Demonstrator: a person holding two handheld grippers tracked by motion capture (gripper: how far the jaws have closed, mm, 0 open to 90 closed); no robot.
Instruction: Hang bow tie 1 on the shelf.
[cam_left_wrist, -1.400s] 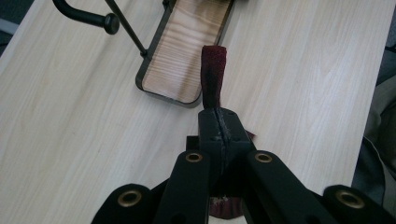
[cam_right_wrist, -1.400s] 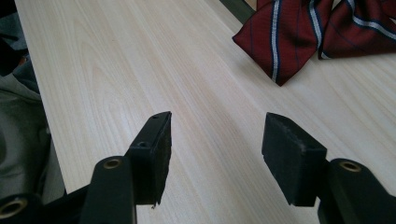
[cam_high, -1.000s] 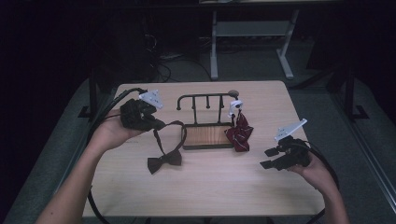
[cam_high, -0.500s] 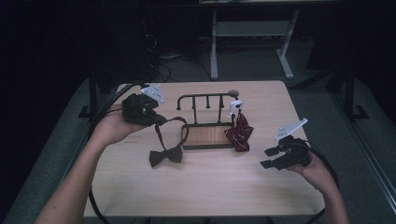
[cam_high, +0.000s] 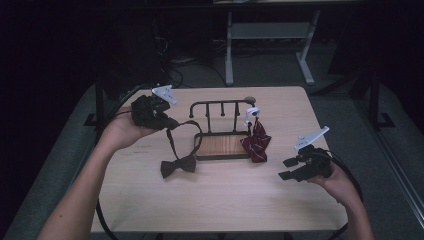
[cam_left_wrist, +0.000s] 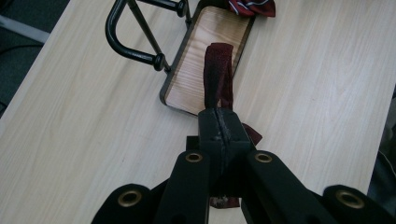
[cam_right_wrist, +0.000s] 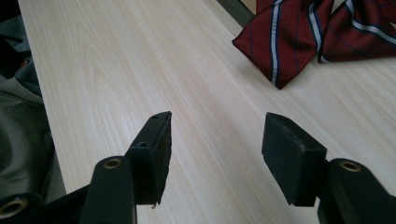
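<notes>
A light wood-grain table (cam_high: 220, 200) is seen on a grey floor. Near its middle a rack with a wooden base (cam_high: 222, 146) and black metal rails is set. A striped dark-red bow tie (cam_high: 256, 143) is laid against the base's right end. A plain dark-red bow tie (cam_high: 178, 166) is rested on the tabletop just left of the base.

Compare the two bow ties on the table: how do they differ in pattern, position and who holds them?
The dark bow tie is plain maroon; the striped bow tie is red with pale stripes. The dark bow tie lies in front of the rack, its strap pinched in the shut left gripper; the striped bow tie leans at the rack's right end, untouched, the right gripper open nearby. Both are reddish.
</notes>
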